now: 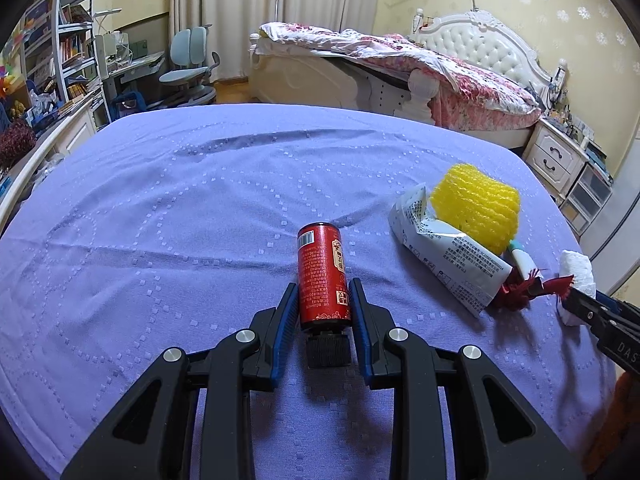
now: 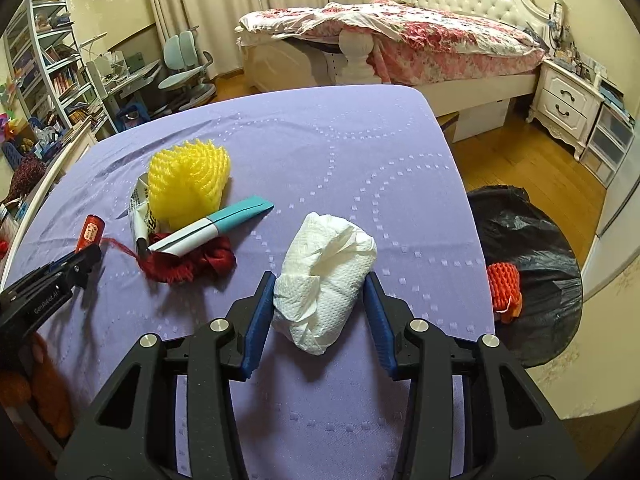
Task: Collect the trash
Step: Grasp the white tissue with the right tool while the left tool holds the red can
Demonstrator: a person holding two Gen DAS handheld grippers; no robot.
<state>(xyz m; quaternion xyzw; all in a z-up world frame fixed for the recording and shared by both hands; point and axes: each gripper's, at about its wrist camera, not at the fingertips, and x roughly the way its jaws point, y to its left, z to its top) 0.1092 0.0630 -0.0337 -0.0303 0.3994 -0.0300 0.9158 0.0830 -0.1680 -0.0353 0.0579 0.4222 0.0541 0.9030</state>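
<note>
A red bottle (image 1: 320,256) with a black cap lies on the purple cloth (image 1: 200,208), and my left gripper (image 1: 323,284) is shut on its lower half. In the right wrist view the same bottle (image 2: 90,232) shows at the far left, beyond the left gripper (image 2: 86,262). My right gripper (image 2: 320,276) is shut on a crumpled white paper wad (image 2: 328,264), both blue pads against its sides. From the left wrist view the wad (image 1: 576,268) and right gripper (image 1: 576,296) sit at the right edge.
More litter lies between the grippers: a yellow foam net (image 2: 188,184), a printed white wrapper (image 1: 440,248), a teal-and-white carton (image 2: 216,228), red frayed fabric (image 2: 188,264). A black trash bag (image 2: 532,248) holding an orange foam net (image 2: 505,288) stands on the floor right of the table.
</note>
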